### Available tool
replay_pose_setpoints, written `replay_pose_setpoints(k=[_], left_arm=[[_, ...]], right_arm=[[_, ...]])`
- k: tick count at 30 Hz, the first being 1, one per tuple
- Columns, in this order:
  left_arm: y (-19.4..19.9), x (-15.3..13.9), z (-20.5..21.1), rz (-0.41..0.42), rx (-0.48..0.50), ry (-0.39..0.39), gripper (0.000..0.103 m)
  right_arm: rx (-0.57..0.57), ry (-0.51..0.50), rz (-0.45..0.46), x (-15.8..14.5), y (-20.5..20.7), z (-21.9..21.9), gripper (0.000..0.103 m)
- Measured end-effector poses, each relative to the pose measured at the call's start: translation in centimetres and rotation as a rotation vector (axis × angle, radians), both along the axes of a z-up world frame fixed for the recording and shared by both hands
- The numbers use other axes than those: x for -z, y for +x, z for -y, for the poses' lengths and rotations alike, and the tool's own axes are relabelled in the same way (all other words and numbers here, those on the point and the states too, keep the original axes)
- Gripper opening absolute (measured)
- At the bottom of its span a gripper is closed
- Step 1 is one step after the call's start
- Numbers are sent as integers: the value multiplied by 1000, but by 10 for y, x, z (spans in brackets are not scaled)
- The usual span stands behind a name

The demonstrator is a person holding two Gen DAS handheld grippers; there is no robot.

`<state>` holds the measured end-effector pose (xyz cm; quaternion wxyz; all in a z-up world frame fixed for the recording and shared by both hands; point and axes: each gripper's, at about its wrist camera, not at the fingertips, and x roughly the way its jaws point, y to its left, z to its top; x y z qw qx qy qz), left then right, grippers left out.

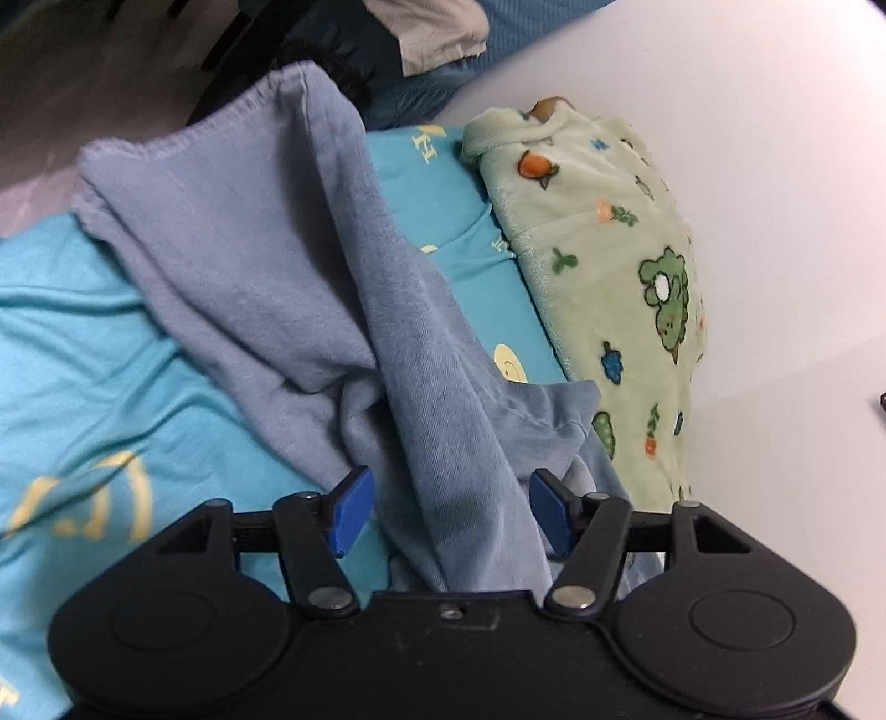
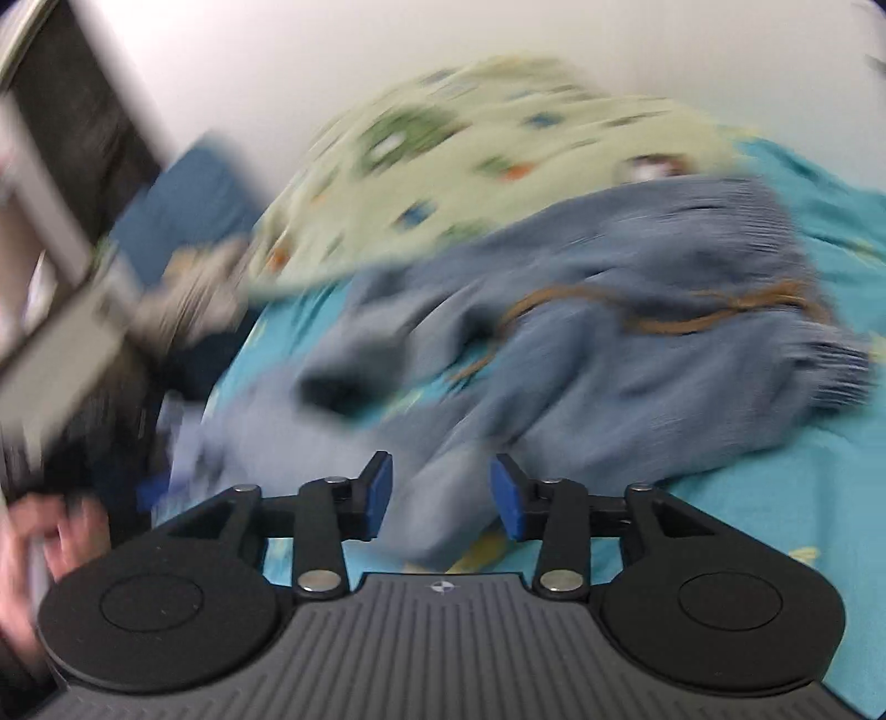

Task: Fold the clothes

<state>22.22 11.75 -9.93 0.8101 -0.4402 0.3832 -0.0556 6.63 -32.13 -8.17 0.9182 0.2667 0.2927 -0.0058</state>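
A blue-grey garment (image 1: 249, 249) lies crumpled on a turquoise bed sheet (image 1: 83, 360). One long fold of it runs up between the blue pads of my left gripper (image 1: 451, 509), which stands open; the pads do not press on the cloth. In the blurred right wrist view the same garment (image 2: 637, 343) shows a brown drawstring and ribbed cuffs. My right gripper (image 2: 443, 495) is open too, with a loose end of the garment lying between its pads, untouched by them.
A pale green fleece with cartoon prints (image 1: 609, 266) (image 2: 443, 166) lies bunched beside the garment, against a white wall (image 1: 775, 166). Dark and beige clothes (image 1: 421, 39) are heaped beyond the bed. A person's hand (image 2: 33, 531) shows at the lower left.
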Motion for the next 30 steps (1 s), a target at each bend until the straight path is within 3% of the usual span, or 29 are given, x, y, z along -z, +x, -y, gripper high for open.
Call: replay_pose_setpoints(k=[2,5,8,9,10,11,13,14,15,18,19,22,24,26,30], left_arm=[[15,10,-1,-22,-7,-3,59],[33,26,-3,-49,-20,-11,59],[47,35,-3,-47,-17,-12,57],[52,37,-3,-47,-12,-9,56],[55,39,-3,-44,-9,-5,48],[56,40,-4,-40,-9,-4,42],[57,41,-6,-40,-13,-15,11],[56,39,-8,-38,-22,-18,6],[53,35,-12,-25,-40,-23,3],[42,10,-20,54,-91,-40,2],[36,-2,-24,89,-105,-44,2],[12,-41,-41,183,-162,-59,2],[-12,-62,-55,230,-197,-74,2],[-39,-76,-67,255,-225,-72,2],[-89,-72,-90,175,-280,-106,2]], right_arm=[[162,75,-25,5,0,34,64],[359,190,-92,19,4,76,66],[487,352,-156,42,10,103,70],[505,403,-159,49,14,108,70],[520,430,-157,54,19,112,70],[535,431,-165,59,26,113,71],[552,418,-200,66,37,111,69],[565,421,-207,70,40,111,63],[580,421,-210,71,40,112,44],[573,355,-201,63,39,112,14],[570,333,-182,58,38,112,11],[575,212,-78,30,31,108,9],[580,143,40,4,22,106,8],[586,132,134,-17,11,109,8],[632,152,160,-29,-6,138,8]])
